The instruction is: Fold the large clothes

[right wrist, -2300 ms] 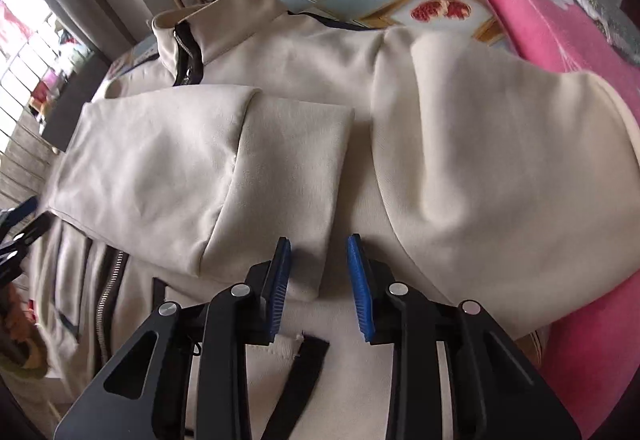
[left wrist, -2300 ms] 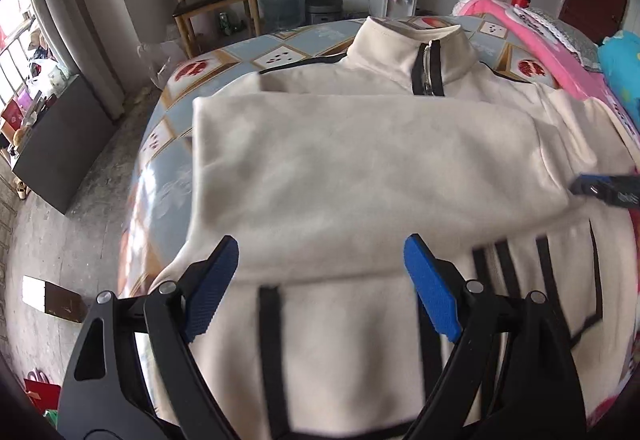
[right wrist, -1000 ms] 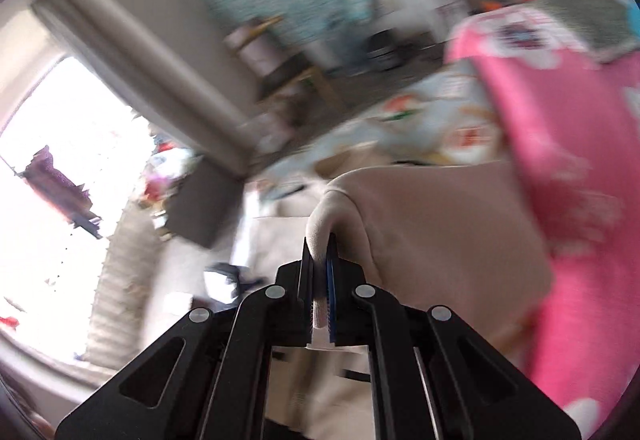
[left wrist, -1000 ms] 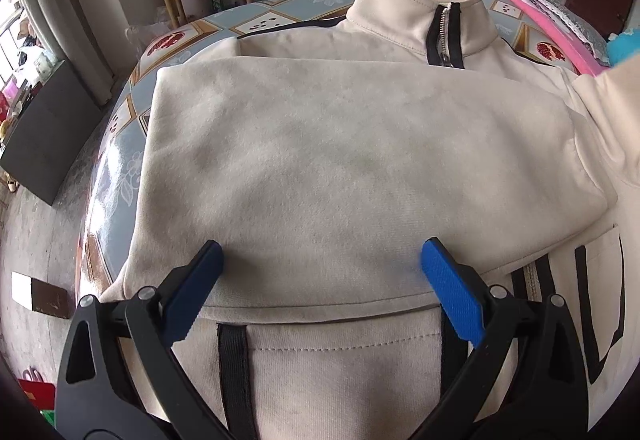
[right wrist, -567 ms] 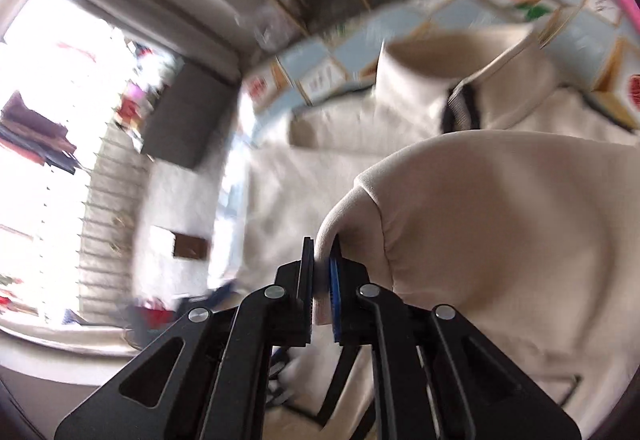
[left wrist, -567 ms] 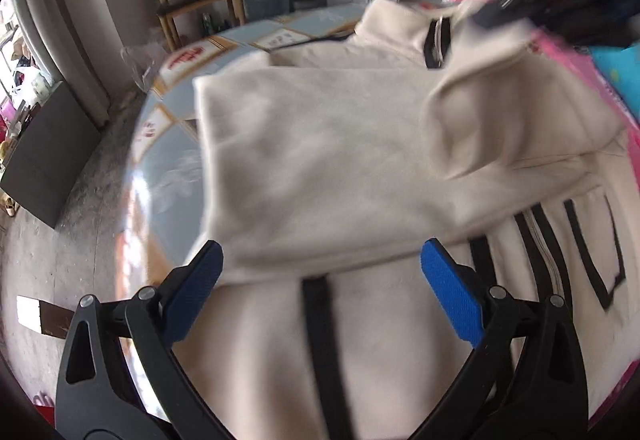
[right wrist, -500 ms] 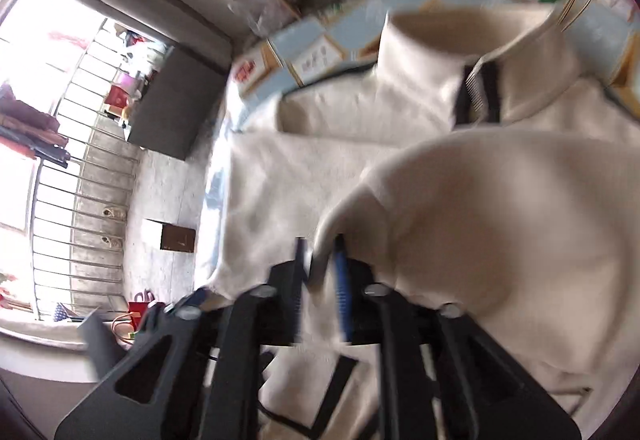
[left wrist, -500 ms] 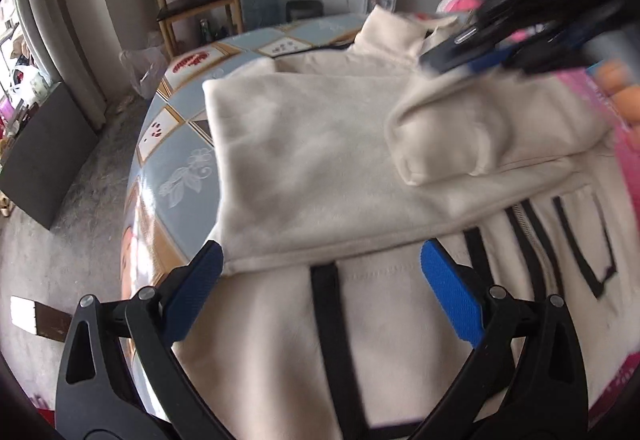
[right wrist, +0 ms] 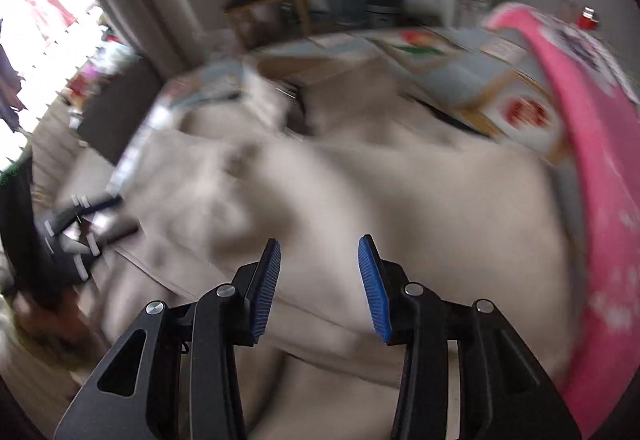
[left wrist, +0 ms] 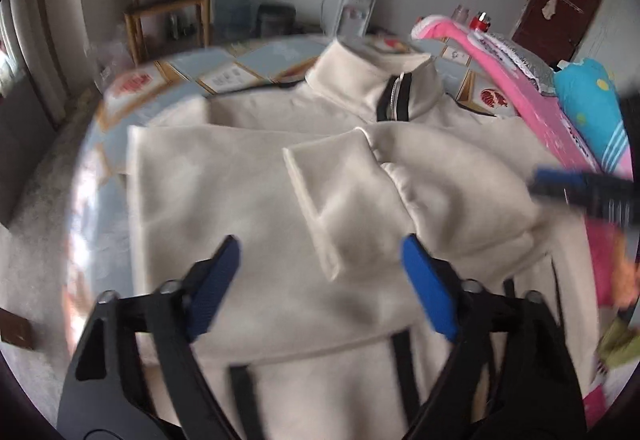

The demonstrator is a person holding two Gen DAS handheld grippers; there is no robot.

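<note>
Both grippers look the same: left gripper (left wrist: 320, 276) and right gripper (right wrist: 319, 278) have chunky black plastic arms, silver screws, and ribbed blue pads (right wrist: 266, 286).

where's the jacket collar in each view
Left wrist view: the collar stands upper centre, its black zipper right of the middle, sharp.
Right wrist view: the collar sits upper left of centre, badly blurred.
Shared landmark: the pink blanket, upper right in the left view, down the right edge in the right view.
</note>
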